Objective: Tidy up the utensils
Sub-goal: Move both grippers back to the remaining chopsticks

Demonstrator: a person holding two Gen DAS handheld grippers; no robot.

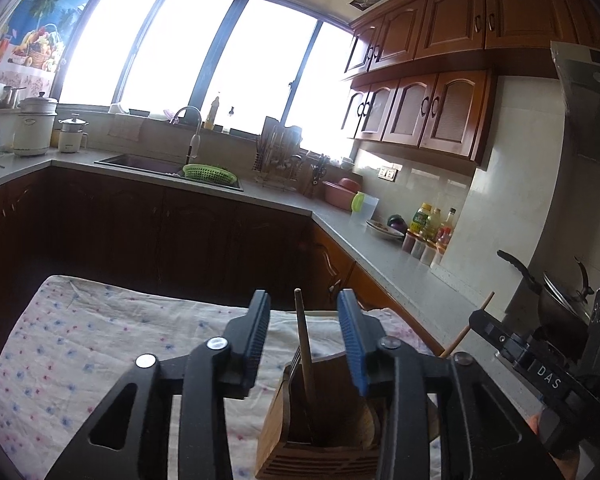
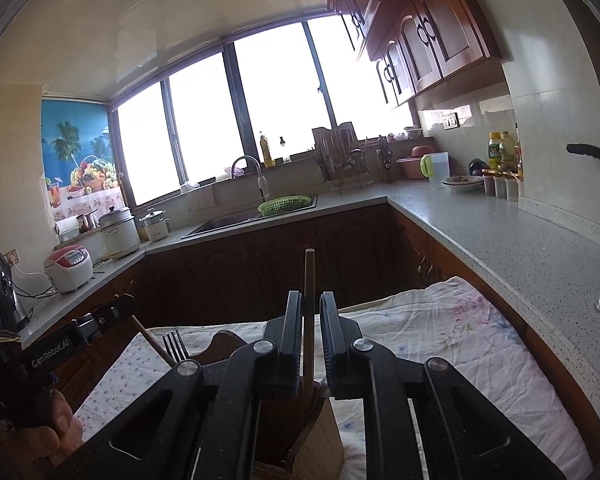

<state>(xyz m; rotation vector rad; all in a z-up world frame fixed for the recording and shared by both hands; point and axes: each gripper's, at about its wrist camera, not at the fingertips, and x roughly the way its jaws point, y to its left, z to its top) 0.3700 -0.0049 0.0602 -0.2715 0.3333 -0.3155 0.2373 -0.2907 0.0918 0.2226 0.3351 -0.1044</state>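
Observation:
A wooden utensil holder (image 1: 300, 440) stands on a flowered cloth (image 1: 80, 352). A wooden-handled utensil (image 1: 305, 352) stands in it with a fork (image 2: 175, 346). My left gripper (image 1: 304, 312) is open, its jaws on either side of that handle without touching it. In the right wrist view my right gripper (image 2: 311, 312) has its jaws close around a wooden handle (image 2: 309, 280) that stands in the holder (image 2: 320, 440); a thin gap shows on each side. The right gripper's body shows in the left wrist view (image 1: 540, 364).
A grey countertop (image 2: 500, 240) runs along the right and back, with a sink (image 1: 140, 162), green basket (image 1: 210, 173), dish rack (image 1: 278, 156), bottles (image 1: 430, 224) and a pot (image 1: 556, 300). Rice cookers (image 2: 70, 266) stand at the left.

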